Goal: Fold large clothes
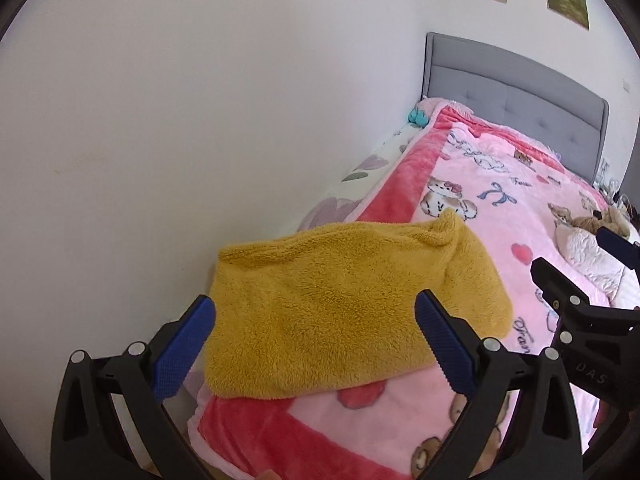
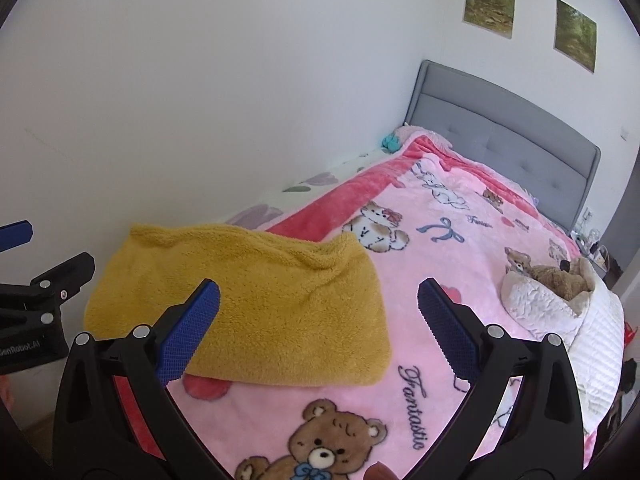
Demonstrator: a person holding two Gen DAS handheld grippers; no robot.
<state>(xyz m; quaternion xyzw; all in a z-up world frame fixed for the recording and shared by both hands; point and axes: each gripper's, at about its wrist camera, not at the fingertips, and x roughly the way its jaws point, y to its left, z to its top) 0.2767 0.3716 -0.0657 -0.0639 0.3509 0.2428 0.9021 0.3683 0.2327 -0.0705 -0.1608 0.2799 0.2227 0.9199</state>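
A mustard-yellow fleece garment (image 1: 340,312) lies folded into a thick rectangle on the pink blanket near the foot of the bed, close to the wall; the right wrist view shows the yellow garment (image 2: 256,308) too. My left gripper (image 1: 316,320) hovers open just above its near edge, nothing between the blue pads (image 1: 182,354). My right gripper (image 2: 320,308) is open as well, raised over the garment's right end, with one pad (image 2: 192,332) above the cloth. The right gripper (image 1: 600,292) also shows at the left wrist view's right edge.
The pink teddy-bear blanket (image 2: 440,264) covers the bed. A white wall (image 1: 200,120) runs along the bed's left side. A grey padded headboard (image 2: 500,148) stands at the far end. A plush bear on a white cushion (image 2: 548,292) sits near the right edge.
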